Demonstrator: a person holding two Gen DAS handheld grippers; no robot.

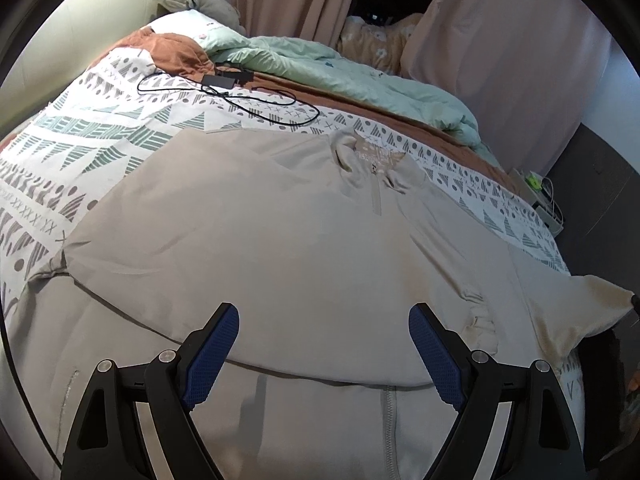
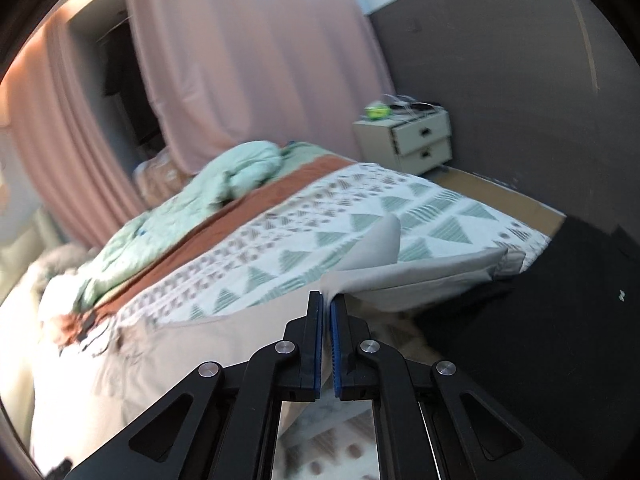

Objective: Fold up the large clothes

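Left gripper: jaws wide, empty, above the beige garment spread on the patterned bedspread | right gripper: clamped on a lifted sleeve end | step: folding sleeve inward | next: carry it across the body, release flat.

left gripper spread, right gripper clamped

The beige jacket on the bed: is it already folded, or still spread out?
Partly folded. The jacket has its top half laid over the lower half, and the right gripper holds one corner lifted.
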